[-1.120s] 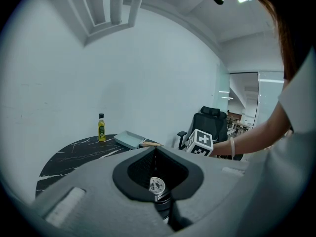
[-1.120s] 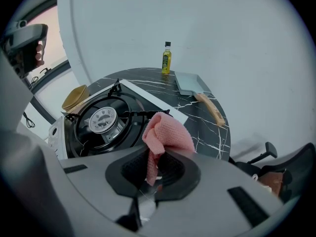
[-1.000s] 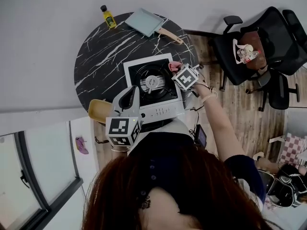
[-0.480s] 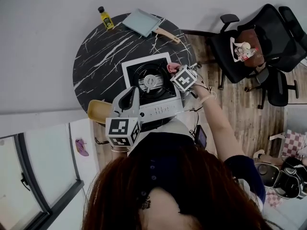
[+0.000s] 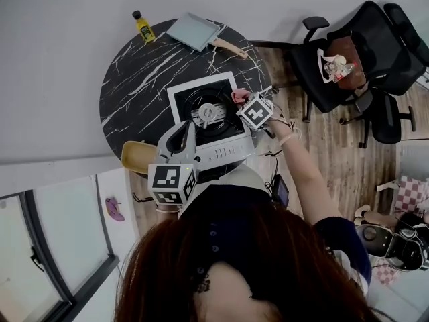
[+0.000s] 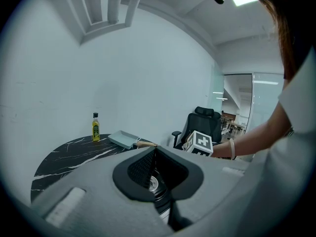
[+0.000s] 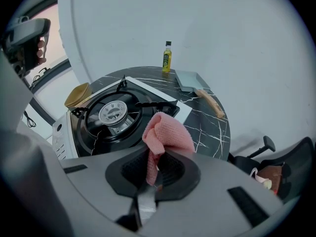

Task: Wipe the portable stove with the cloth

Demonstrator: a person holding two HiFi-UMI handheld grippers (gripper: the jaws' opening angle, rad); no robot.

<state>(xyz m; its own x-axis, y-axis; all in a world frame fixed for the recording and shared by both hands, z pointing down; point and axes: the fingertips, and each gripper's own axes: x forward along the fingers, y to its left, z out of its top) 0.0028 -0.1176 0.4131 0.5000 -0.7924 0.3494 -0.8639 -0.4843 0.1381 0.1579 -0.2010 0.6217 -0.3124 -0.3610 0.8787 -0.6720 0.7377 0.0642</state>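
Note:
The portable stove, white with a black burner, sits on the near right part of the round black marble table. My right gripper is shut on a bunched pink cloth at the stove's right edge. In the right gripper view the cloth sticks up from the right gripper, beside the burner of the stove. I cannot tell if the cloth touches the stove. My left gripper is shut and holds nothing, raised at the stove's near left corner; the left gripper looks out over the table.
A yellow oil bottle and a pale blue pan with a wooden handle lie at the table's far edge. A yellow stool stands under the near left rim. Black office chairs stand to the right on the wooden floor.
The right gripper with the pink cloth has shifted slightly nearer along the stove's right edge. The left gripper has stayed where it was.

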